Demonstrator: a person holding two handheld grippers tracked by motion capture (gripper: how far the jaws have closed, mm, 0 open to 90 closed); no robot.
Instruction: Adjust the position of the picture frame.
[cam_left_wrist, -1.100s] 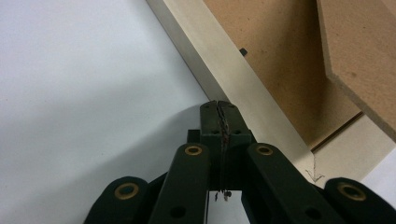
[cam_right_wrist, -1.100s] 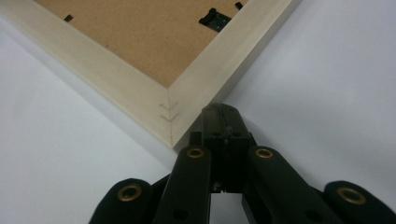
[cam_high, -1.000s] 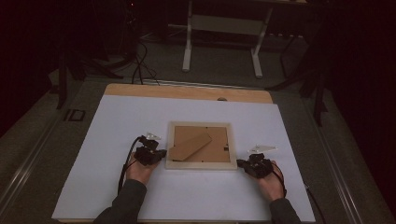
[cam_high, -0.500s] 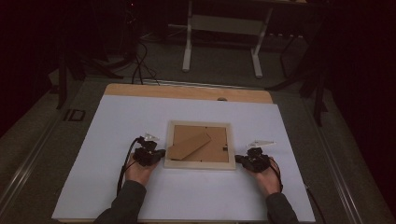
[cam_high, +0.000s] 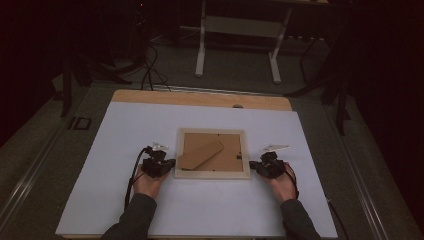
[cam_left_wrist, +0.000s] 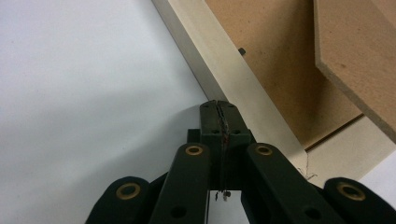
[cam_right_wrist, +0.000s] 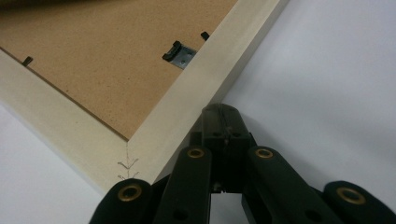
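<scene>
Frame (cam_high: 212, 174) back-up between closed, empty fingers; metal clip (cam_right_wrist: 178, 52) clear from right gripper view.

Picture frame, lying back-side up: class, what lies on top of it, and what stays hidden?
On the picture frame sits its brown backing board with a folding stand flap and small metal clips. Whatever lies beneath the board, facing the white table cover, is hidden.

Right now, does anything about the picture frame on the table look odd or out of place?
The picture frame lies face down, brown backing up. Its stand flap sits askew across the backing, lifted at one edge in the left gripper view. Both shut grippers, left gripper and right gripper, sit at opposite sides.
</scene>
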